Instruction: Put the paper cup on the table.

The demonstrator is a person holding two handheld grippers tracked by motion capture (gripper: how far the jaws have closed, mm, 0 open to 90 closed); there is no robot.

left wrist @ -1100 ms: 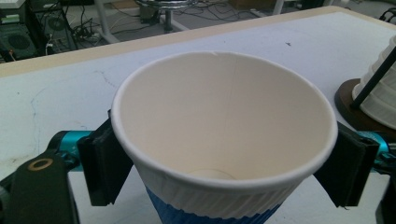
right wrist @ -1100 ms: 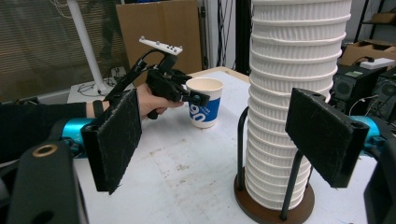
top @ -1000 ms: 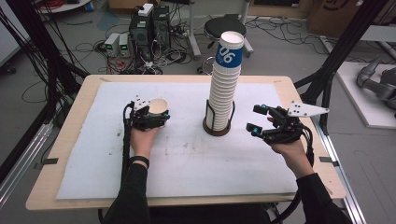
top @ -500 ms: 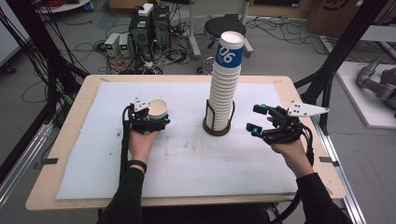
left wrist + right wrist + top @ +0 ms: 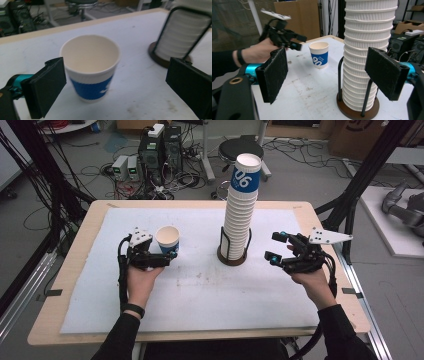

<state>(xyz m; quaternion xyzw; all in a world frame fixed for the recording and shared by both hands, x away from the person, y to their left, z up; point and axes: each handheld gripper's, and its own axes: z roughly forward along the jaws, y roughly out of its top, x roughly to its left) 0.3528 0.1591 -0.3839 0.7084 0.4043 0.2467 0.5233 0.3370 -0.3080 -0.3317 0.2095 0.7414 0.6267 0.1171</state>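
Observation:
A white paper cup with a blue band (image 5: 167, 240) stands upright on the white mat. My left gripper (image 5: 159, 251) is just on the near side of it. In the left gripper view the cup (image 5: 90, 72) sits between the wide-apart jaws of my left gripper (image 5: 116, 75), touching neither. A tall stack of the same cups (image 5: 240, 210) rises from a wire holder with a dark round base (image 5: 233, 257). My right gripper (image 5: 274, 246) is open to the right of the stack. In the right gripper view it (image 5: 329, 72) faces the stack (image 5: 369, 50) with nothing between its jaws.
The white mat (image 5: 200, 290) covers most of the wooden table (image 5: 75, 270). Black frame posts (image 5: 360, 185) stand at the table's sides. Computers and cables (image 5: 155, 150) lie on the floor beyond the far edge, beside a stool (image 5: 245, 150).
My left gripper has drawn back a little toward the person, and the cup now stands apart from its jaws. The right gripper has stayed in place.

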